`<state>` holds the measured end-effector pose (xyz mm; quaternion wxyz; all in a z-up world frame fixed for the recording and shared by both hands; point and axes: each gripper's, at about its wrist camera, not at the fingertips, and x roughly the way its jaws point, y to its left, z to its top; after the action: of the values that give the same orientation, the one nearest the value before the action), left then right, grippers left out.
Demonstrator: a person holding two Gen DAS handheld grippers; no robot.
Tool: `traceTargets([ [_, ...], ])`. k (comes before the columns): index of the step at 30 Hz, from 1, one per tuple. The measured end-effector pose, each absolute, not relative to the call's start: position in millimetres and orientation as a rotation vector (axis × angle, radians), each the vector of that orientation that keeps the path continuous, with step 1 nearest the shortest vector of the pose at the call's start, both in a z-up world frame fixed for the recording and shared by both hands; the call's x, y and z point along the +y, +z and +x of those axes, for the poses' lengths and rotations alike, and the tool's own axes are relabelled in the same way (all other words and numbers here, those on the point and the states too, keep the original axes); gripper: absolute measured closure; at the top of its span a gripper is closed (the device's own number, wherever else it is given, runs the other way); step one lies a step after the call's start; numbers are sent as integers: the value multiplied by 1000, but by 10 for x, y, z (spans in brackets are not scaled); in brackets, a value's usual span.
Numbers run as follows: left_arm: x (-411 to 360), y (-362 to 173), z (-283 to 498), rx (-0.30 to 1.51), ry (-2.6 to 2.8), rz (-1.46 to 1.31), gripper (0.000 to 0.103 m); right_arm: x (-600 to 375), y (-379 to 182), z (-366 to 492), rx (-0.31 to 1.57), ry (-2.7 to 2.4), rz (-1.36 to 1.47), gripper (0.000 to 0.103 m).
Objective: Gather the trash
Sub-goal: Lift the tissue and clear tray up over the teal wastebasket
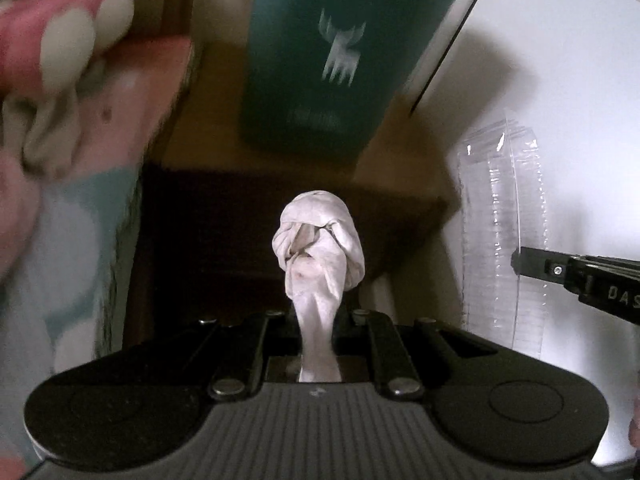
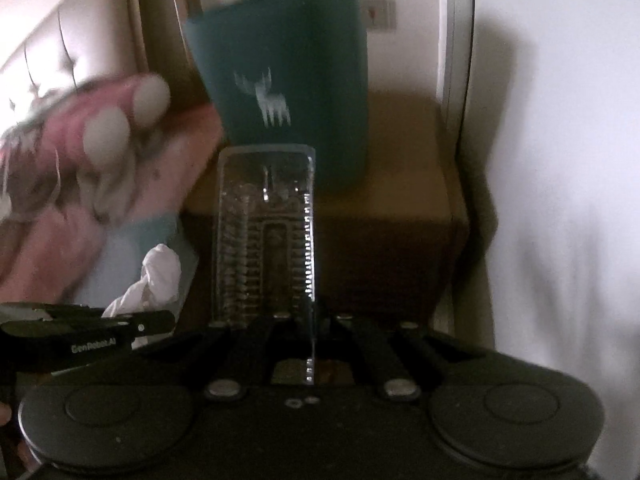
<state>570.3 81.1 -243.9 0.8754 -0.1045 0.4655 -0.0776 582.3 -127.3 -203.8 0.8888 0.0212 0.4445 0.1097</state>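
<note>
My left gripper (image 1: 318, 344) is shut on a crumpled white tissue (image 1: 318, 236), which sticks up between the closed jaws; the tissue also shows in the right wrist view (image 2: 160, 272). My right gripper (image 2: 310, 320) is shut on a clear ribbed plastic wrapper (image 2: 266, 232), held upright; the wrapper shows in the left wrist view (image 1: 504, 232) too. A teal bin (image 1: 336, 60) with a white deer print stands ahead on a wooden stand (image 2: 404, 168); it also shows in the right wrist view (image 2: 288, 80). Both grippers are held side by side, short of the bin.
A pink, white and blue patterned fabric (image 1: 80, 92) hangs at the left, also in the right wrist view (image 2: 80, 168). A white surface (image 2: 560, 200) fills the right. A padded headboard (image 2: 48, 52) is at the far left.
</note>
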Motion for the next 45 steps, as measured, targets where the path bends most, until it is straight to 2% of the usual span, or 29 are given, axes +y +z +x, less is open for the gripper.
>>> traceTargets([
  [8,721,-1583,6321,840,-195,-234,92,-1214,-1253,6397,763,190,43,103],
  [18,717,-707,7157,701,-238,-258,92,-1201,-646,7270,647,112,70,103],
  [29,846,-612,8000,653,-227,-306,92,-1150,-660,7954,602,57,119,103],
  [45,682,-1112,8616,723,-184,-153,92,-939,-1156,8472,694,15,63,103],
])
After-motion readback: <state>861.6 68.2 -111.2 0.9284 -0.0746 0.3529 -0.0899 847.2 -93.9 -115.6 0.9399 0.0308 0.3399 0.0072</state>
